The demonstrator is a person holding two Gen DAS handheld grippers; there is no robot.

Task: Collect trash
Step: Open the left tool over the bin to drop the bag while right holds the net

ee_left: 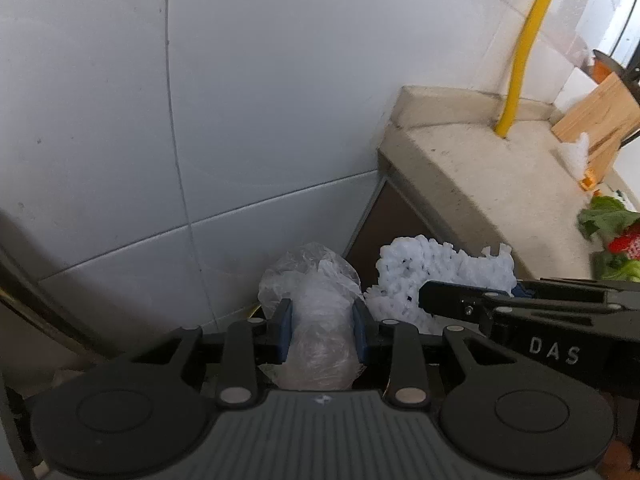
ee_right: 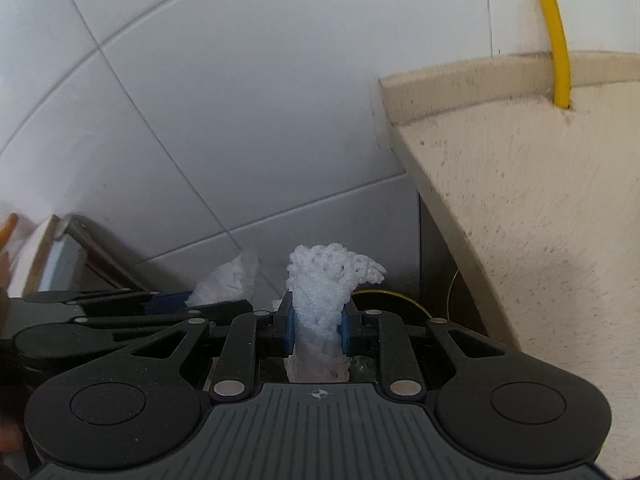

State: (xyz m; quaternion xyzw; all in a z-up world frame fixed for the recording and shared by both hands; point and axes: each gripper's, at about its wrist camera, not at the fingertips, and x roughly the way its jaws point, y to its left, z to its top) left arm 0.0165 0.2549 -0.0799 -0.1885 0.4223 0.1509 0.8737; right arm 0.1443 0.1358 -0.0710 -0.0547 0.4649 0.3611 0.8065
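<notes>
The tiled wall [ee_left: 200, 120] filled most of both views, and everything else sat against it. To its right the speckled stone counter [ee_right: 540, 200] ended at a corner, with a yellow pipe [ee_left: 520, 60] running up the wall from the counter's back edge. A wooden board [ee_left: 600, 116] leaned further along the counter, near some leafy greens and a red fruit [ee_left: 624, 244].

Low against the wall, beside the counter's end, both grippers hung side by side, pointing steeply down. The left gripper [ee_left: 322, 328] was clamped on a crumpled clear plastic bag [ee_left: 316, 304], its blue pads pressing the bag from both sides. The right gripper [ee_right: 316, 326] was squeezed onto a white foam net sleeve [ee_right: 328, 280], which stuck up above its pads.

This looked like the carry-and-drop step: both pieces of trash were in hand and being brought down into the gap below the counter's end. A dark round rim [ee_right: 384, 300] showed there, possibly a bin, though I could not tell. The next move would call for placing each gripper over that opening, then releasing.
</notes>
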